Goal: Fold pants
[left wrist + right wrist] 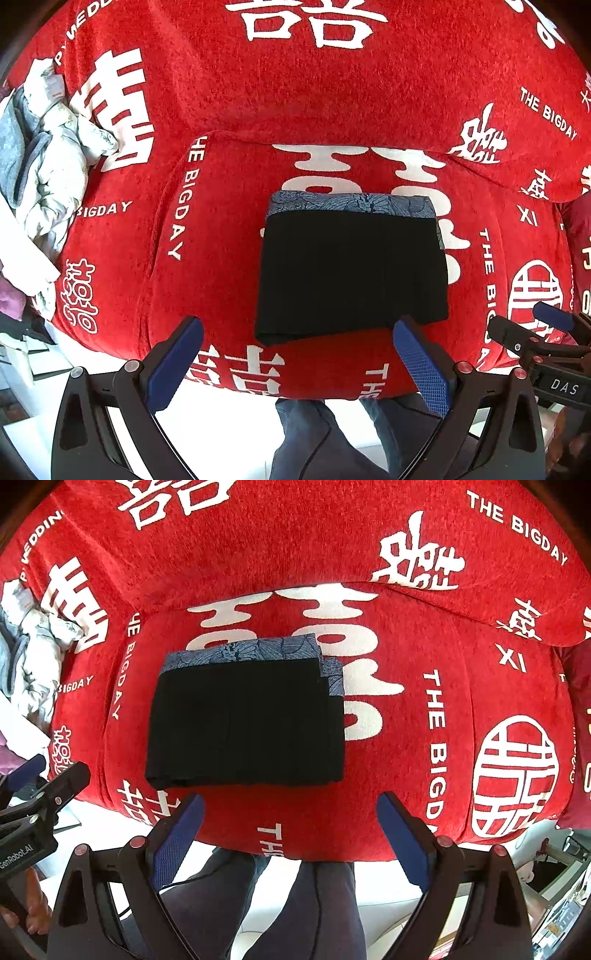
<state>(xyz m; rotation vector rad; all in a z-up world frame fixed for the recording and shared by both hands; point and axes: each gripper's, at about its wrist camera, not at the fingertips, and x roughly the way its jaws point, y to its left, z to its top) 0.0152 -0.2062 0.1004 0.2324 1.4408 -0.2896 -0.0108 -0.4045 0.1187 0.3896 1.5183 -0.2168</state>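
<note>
The pants (pixel 351 269) are black with a blue patterned waistband and lie folded into a compact rectangle on a red sofa cushion (pixel 221 240). They also show in the right wrist view (pixel 243 720). My left gripper (pixel 299 362) is open and empty, held just in front of the near edge of the pants. My right gripper (pixel 290 834) is open and empty, also just short of the near edge. The right gripper shows at the right edge of the left wrist view (pixel 532 328). The left gripper shows at the left edge of the right wrist view (pixel 40 779).
The sofa has a red cover with white lettering, and its backrest (pixel 314 81) rises behind the cushion. A heap of pale and grey clothes (pixel 44 155) lies at the sofa's left end. The person's legs (pixel 332 435) and a white floor (pixel 221 424) are below the seat edge.
</note>
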